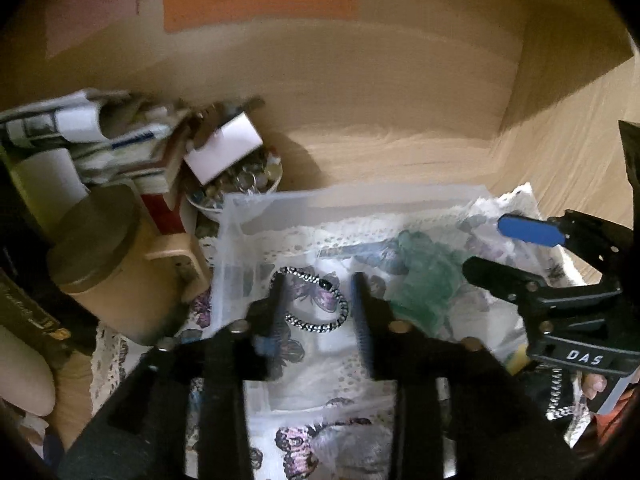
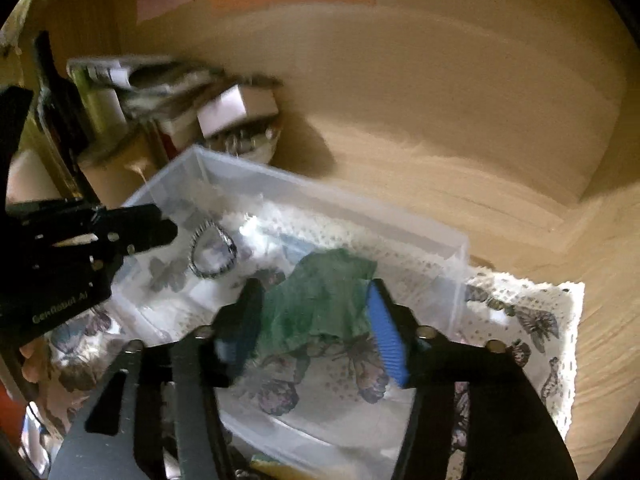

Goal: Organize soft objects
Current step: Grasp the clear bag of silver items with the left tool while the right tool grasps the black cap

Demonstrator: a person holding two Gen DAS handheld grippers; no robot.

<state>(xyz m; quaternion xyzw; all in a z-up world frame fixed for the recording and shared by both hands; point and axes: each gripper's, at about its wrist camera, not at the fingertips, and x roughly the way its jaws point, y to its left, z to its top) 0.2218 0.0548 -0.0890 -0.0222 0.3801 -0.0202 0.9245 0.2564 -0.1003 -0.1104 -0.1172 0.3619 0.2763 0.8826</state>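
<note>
A clear plastic bin (image 1: 236, 216) (image 2: 452, 264) sits on a butterfly-print lace cloth (image 2: 532, 320). Inside it lie a black-and-white hair tie (image 1: 320, 300) (image 2: 212, 248) and a crumpled green cloth (image 1: 424, 280) (image 2: 320, 300). My left gripper (image 1: 320, 304) is open above the bin, its fingers on either side of the hair tie without holding it. My right gripper (image 2: 316, 320) is open over the green cloth, fingers on either side of it. The right gripper also shows at the right of the left wrist view (image 1: 500, 248), and the left gripper at the left of the right wrist view (image 2: 160, 228).
Left of the bin stand a tan cylindrical tin (image 1: 108, 272), stacked books and papers (image 1: 100, 140), a white box (image 1: 224, 148) and a bowl of small metal items (image 1: 240, 184). Wooden walls (image 1: 400, 92) enclose the back and right.
</note>
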